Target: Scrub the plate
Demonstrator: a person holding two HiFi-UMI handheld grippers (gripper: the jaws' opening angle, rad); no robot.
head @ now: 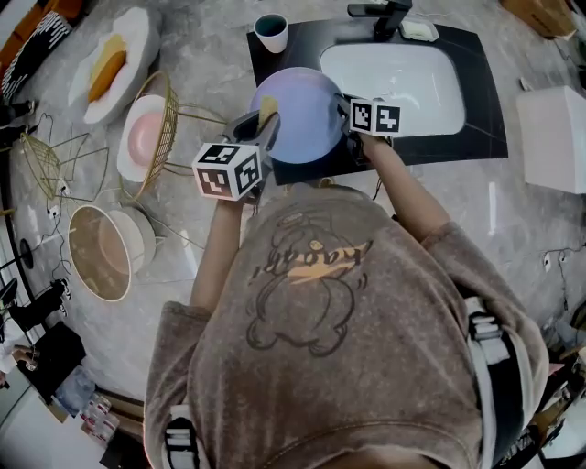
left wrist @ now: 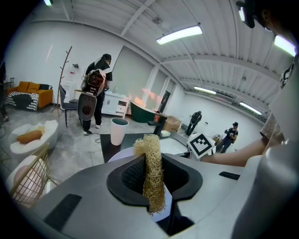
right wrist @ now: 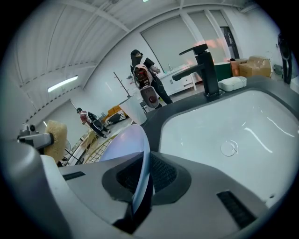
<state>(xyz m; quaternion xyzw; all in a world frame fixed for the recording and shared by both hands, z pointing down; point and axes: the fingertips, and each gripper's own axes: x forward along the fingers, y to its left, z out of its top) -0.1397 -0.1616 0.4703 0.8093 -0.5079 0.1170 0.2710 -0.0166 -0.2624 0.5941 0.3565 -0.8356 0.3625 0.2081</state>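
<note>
A pale lavender plate (head: 307,119) is held over the dark counter just left of the white sink (head: 403,87). My right gripper (head: 346,126) is shut on the plate's right rim; in the right gripper view the plate's edge (right wrist: 133,154) runs between the jaws of the right gripper (right wrist: 142,179). My left gripper (head: 265,126) is shut on a strip of tan loofah sponge (head: 267,108), which rests against the plate's left side. In the left gripper view the loofah (left wrist: 152,172) stands upright between the jaws, with the plate (left wrist: 122,154) behind it.
A black faucet (head: 380,14) and a soap dish (head: 418,29) stand behind the sink, a white cup (head: 271,32) at the counter's back left. A gold wire rack (head: 160,128) with a pink plate, stacked bowls (head: 101,252) and a white dish (head: 114,59) lie to the left.
</note>
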